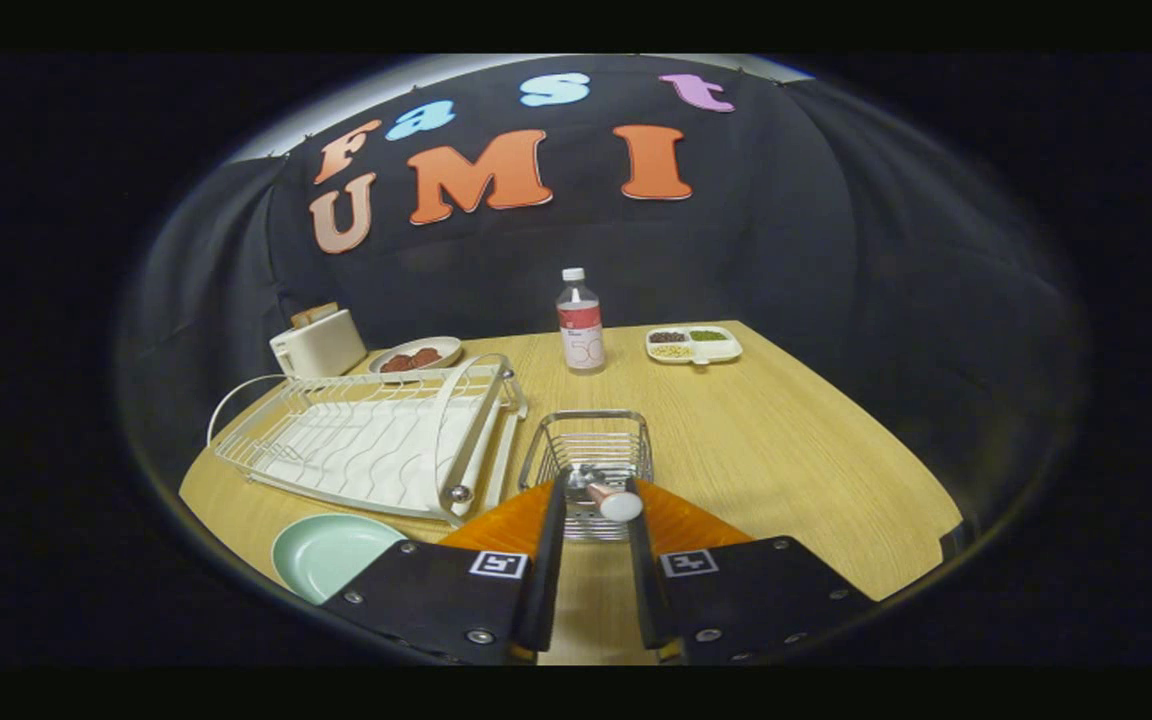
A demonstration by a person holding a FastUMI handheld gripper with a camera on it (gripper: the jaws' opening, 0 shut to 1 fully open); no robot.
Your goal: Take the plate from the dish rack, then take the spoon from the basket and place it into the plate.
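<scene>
From the gripper view, I see my gripper (591,500) at the near rim of the wire basket (591,455), with its two fingers drawn in close and pressing on the spoon (608,495) from both sides. The spoon's rounded handle end (621,506) points toward me and a little to the right; its long axis runs from this end away into the basket, where the metal part lies low between the wires. I cannot tell which way the bowl of the spoon faces.

The pale green plate (331,550) lies flat on the table, just left of the fingers and in front of the white dish rack (376,440). Beyond the rack stand a cream toaster (318,342) and a small dish with dark food (416,355). A bottle with a red label (580,325) stands upright beyond the basket, and to its right is a divided tray (693,343).

The table (786,450) is light wood, and black cloth (836,220) closes the booth behind it.
</scene>
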